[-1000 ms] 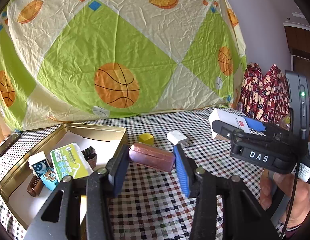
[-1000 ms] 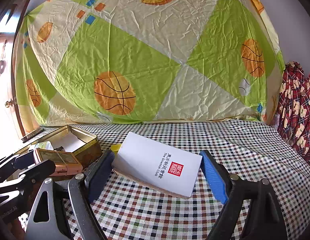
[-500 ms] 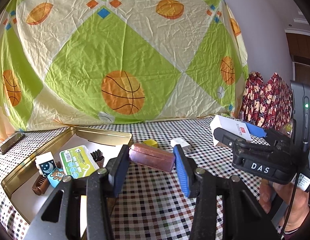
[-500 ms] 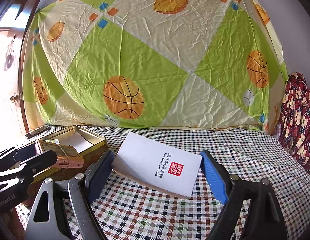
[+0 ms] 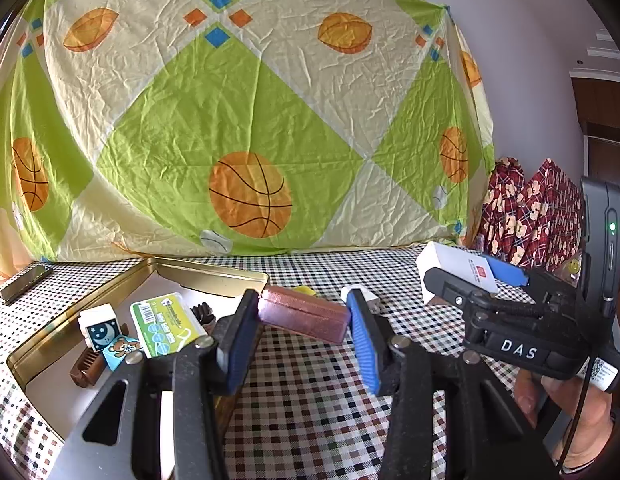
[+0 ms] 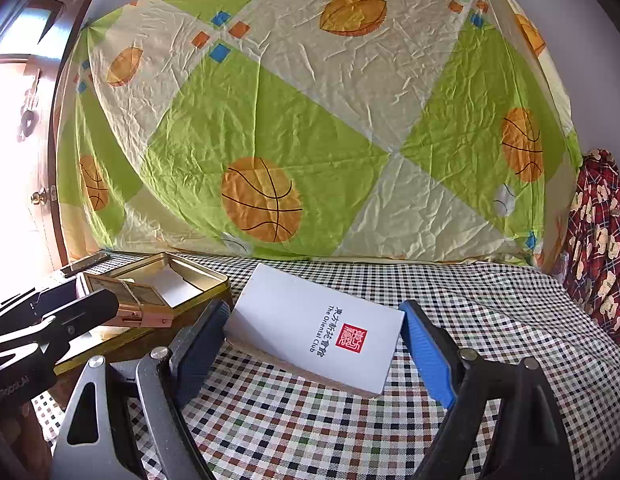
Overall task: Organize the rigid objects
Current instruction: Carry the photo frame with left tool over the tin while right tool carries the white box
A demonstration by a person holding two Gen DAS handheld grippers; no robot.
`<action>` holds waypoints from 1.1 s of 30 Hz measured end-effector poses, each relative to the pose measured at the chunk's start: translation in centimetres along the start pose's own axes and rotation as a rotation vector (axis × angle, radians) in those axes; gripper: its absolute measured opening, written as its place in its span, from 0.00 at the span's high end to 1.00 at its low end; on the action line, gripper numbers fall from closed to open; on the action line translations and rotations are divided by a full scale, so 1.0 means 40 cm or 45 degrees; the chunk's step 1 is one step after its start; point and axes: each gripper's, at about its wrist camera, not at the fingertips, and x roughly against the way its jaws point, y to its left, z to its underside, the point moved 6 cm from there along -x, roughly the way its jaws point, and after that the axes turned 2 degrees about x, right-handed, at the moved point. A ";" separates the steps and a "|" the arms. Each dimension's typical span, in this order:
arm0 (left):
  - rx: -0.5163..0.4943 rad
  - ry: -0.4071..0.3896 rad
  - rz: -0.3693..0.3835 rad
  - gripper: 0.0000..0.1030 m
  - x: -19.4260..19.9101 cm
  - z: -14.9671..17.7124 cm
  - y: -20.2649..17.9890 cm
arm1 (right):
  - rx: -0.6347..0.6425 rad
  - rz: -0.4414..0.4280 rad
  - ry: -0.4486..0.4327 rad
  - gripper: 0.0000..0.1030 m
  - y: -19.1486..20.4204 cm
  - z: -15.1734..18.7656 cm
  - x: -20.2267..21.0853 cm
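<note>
**Two loads aloft, one tin to hit**

While my left gripper (image 5: 302, 328) pinches the pink case (image 5: 304, 314) at frame centre, just right of the gold tin (image 5: 214, 276), my right gripper (image 6: 310, 344) clamps the white box (image 6: 313, 326). I judge the tilted box could slip, or the case could clip the tin's rim or the green card (image 5: 166, 324) inside.

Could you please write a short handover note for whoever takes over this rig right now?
Left gripper: shut on the pink case, held above the checked tablecloth beside the gold tin.
Right gripper: shut on the white box, also in the air.
Done: the green card, moon block, bear block and brown clip lie in the tin.
Left: tin both held items, then the yellow block and white adapter on the cloth.
</note>
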 end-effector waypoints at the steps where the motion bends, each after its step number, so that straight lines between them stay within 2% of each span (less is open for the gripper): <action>1: 0.003 -0.002 0.001 0.57 0.002 0.000 0.002 | -0.001 -0.004 -0.001 0.15 0.003 0.000 0.003; 19: 0.038 -0.020 0.013 0.57 0.041 0.004 0.020 | 0.007 -0.020 -0.015 0.15 0.031 0.003 0.025; 24: 0.051 -0.032 0.024 0.57 0.054 0.003 0.028 | -0.026 -0.054 -0.025 0.15 0.039 0.003 0.034; 33: 0.075 -0.050 0.043 0.57 0.071 -0.004 0.043 | 0.011 -0.070 -0.044 0.15 0.092 -0.003 0.040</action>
